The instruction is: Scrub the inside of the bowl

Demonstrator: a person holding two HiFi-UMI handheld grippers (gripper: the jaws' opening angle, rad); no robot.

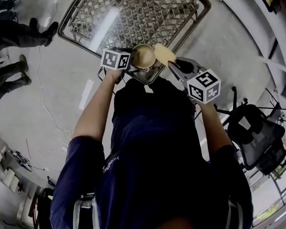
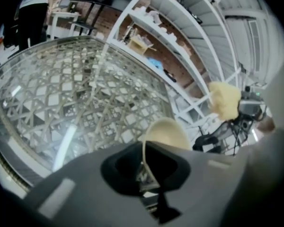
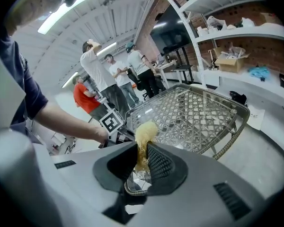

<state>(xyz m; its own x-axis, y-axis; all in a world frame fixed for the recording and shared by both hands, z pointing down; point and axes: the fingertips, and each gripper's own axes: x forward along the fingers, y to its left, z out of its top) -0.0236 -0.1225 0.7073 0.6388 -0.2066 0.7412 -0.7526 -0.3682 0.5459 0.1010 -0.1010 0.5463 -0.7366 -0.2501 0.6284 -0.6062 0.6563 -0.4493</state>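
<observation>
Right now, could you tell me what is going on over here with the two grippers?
A person stands over a glass-topped lattice table with a gripper in each hand. The left gripper is clamped on the rim of a pale bowl, which it holds up in the air. The right gripper is shut on a yellow sponge. The sponge is beside the bowl, not yet inside it, so the scrubbing looks about to start.

Both arms (image 1: 93, 113) are reaching forward, the left gripper (image 1: 131, 64) pinching the bowl (image 1: 144, 56) rim, the right gripper (image 1: 174, 67) beside it clamping the sponge (image 1: 165, 54).
</observation>
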